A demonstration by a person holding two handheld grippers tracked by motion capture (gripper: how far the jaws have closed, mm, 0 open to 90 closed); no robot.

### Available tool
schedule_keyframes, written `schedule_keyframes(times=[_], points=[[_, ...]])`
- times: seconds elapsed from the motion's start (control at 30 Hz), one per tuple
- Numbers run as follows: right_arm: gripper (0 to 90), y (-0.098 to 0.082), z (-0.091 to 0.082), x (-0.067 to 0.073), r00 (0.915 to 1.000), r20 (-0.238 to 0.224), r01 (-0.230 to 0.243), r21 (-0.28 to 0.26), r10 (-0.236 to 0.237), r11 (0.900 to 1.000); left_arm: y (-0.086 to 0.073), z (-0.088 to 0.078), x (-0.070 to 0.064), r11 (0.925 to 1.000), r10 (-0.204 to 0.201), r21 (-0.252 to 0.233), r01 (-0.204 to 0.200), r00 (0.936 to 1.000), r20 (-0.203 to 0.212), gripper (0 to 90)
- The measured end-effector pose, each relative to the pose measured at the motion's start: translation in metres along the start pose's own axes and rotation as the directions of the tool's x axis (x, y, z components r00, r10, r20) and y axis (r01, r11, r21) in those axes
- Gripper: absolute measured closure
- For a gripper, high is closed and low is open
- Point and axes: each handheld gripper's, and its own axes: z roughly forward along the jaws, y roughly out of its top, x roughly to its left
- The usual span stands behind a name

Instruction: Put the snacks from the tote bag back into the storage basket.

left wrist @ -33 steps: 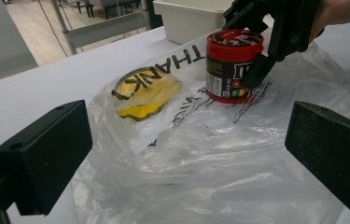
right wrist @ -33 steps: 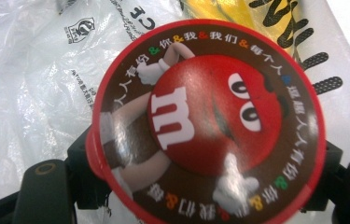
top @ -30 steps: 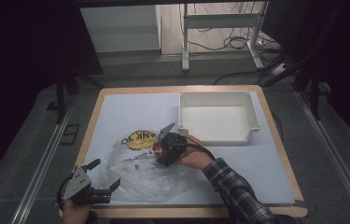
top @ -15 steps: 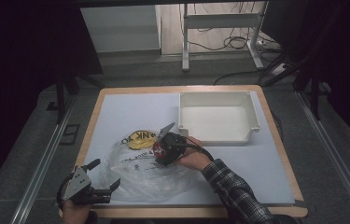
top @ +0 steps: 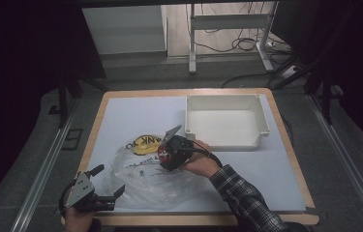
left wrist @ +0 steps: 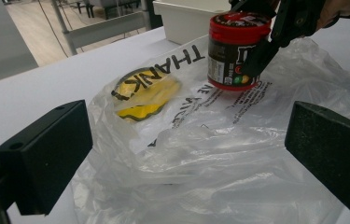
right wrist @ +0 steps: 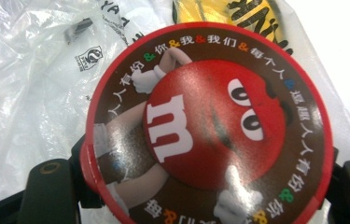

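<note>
Right gripper (top: 169, 153) clamped round the red-lidded candy jar (left wrist: 234, 49), standing on the crinkled plastic bag (left wrist: 219, 154). Left gripper (top: 102, 189) spread wide at the bag's near edge, gripping nothing. Likely hazards: slippery film sliding underneath, jar tipping or twisting free.

The high view is dim: dark surroundings frame the pale white worktop (top: 135, 116), lit softly from above, with brighter floor beyond. The crinkled clear plastic bag (left wrist: 219, 154) throws soft white glare in the left gripper view, whose black foreground tongs blur. In the right gripper view the glossy red round jar lid (right wrist: 210, 135) shows sheen, slightly soft.
</note>
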Motion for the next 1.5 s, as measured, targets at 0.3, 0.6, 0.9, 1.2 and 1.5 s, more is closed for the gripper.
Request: schedule_keyframes(times=[0.3,0.6,0.9,1.2,1.5], points=[[25.7,0.002,-0.016,0.001,0.9999,-0.008,-0.012,-0.017,0.012,1.000,0.000,0.000,0.000,1.0000,0.001,0.001,-0.001,1.0000,-0.001,0.8],[25.6,-0.001,-0.031,0.002,1.0000,0.002,-0.002,-0.020,0.002,1.000,0.000,0.000,0.000,1.0000,-0.002,-0.001,0.002,1.0000,-0.002,0.8],[25.6,-0.008,-0.042,-0.001,0.9999,0.011,0.000,-0.016,0.001,1.000,0.000,-0.001,0.001,0.9999,-0.009,-0.006,0.009,0.9999,-0.007,0.8],[25.6,-0.013,-0.054,-0.004,0.9997,0.024,0.001,-0.017,-0.001,1.000,0.000,-0.002,0.002,0.9993,-0.028,-0.025,0.028,0.9996,-0.001,0.5],[25.6,-0.017,-0.064,-0.007,0.9996,0.028,-0.003,-0.012,0.003,1.000,0.000,-0.003,0.003,0.9988,-0.035,-0.034,0.035,0.9994,0.000,0.5]])
